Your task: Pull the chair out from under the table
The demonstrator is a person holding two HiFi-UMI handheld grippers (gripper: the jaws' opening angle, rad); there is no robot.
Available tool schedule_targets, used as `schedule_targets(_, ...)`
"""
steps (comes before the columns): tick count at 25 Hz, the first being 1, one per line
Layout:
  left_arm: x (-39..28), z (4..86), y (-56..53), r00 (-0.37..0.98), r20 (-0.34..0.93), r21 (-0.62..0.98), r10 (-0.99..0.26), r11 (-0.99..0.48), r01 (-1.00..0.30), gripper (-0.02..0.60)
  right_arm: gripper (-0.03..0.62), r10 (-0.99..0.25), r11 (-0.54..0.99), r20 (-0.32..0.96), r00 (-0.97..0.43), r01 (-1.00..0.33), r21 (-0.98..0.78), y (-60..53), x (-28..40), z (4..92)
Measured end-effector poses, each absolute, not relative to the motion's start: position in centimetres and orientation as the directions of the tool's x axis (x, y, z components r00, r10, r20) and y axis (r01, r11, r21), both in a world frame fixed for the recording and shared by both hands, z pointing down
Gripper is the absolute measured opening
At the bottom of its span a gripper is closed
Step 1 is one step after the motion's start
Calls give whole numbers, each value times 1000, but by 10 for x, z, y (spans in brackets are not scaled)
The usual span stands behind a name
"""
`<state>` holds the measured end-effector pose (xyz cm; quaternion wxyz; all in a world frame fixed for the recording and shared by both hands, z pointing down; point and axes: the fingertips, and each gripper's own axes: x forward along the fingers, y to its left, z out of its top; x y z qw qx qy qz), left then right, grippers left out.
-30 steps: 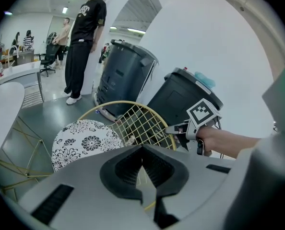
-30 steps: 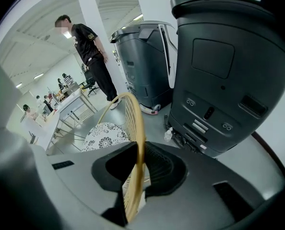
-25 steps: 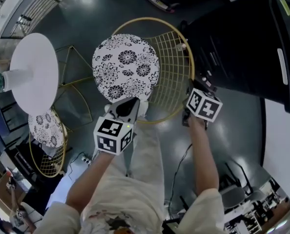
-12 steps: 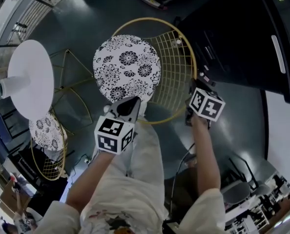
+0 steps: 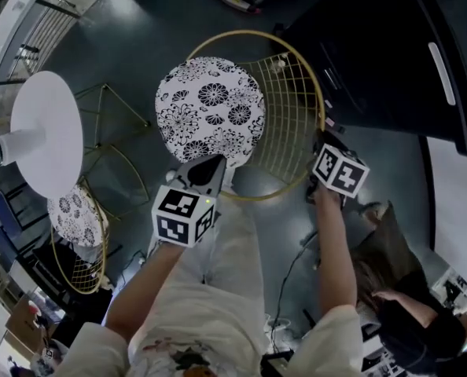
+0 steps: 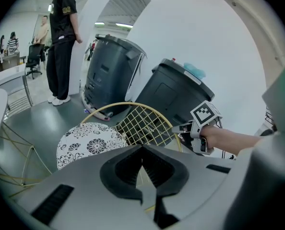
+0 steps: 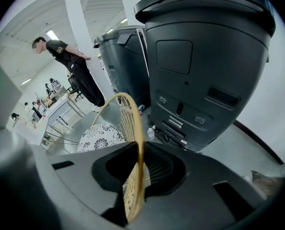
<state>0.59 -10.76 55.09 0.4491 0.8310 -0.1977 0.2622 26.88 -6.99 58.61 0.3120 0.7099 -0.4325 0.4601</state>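
The chair has a round floral cushion (image 5: 210,112) and a gold wire back (image 5: 292,108); it stands to the right of the round white table (image 5: 41,132). My right gripper (image 5: 321,141) is at the right edge of the back. In the right gripper view the gold rim (image 7: 135,143) runs between the jaws, and the right gripper (image 7: 141,176) is shut on it. My left gripper (image 5: 214,167) hovers over the cushion's near edge, and its jaws meet at the tips with nothing held. The left gripper (image 6: 142,150) looks across the cushion (image 6: 87,145) at the wire back.
Two large black bins (image 5: 391,61) stand close behind the chair's back on the right. A second floral chair (image 5: 75,218) sits by the table at lower left. One person crouches at lower right (image 5: 406,305); another stands further off (image 6: 61,47). Cables lie on the dark floor.
The chair and my right gripper have shifted slightly right, away from the white table. My left gripper stays over the cushion's near edge. A crouching person has come into view at lower right.
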Motion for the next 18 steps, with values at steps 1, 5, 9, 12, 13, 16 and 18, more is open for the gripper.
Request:
schedule_targets(1,1,552,-112,788,609,648,-90,-515,-561,8,58,-329,-428,922,207,-902,50,-73,265,585)
schedule_targets(5,-4,551,-118,805,588,671,-77,-510,-538,8,58,-357,-406,911,204,-913,45,-81,256,579)
schedule_targets(9,-2,551,-121,808,588,680,-44,-513,-523,8,60,-357,-378,911,209,-923,63,-84,252,581)
schedule_targets(12,-2,544,-120,807,590,673,-40,-527,-518,8,61,-362,-389,905,224,-918,71,-80,252,572)
schedule_targets(13,-2,542,-120,806,590,670,-40,-532,-517,8,61,-366,-396,900,235,-915,78,-79,253,568)
schedule_targets(16,-6,535,-120,804,594,661,-40,-545,-515,8,61,-402,-427,872,279,-899,90,-77,254,551)
schedule_targets(18,-9,529,-122,801,597,653,-42,-554,-516,8,61,-428,-446,852,300,-891,89,-77,250,540)
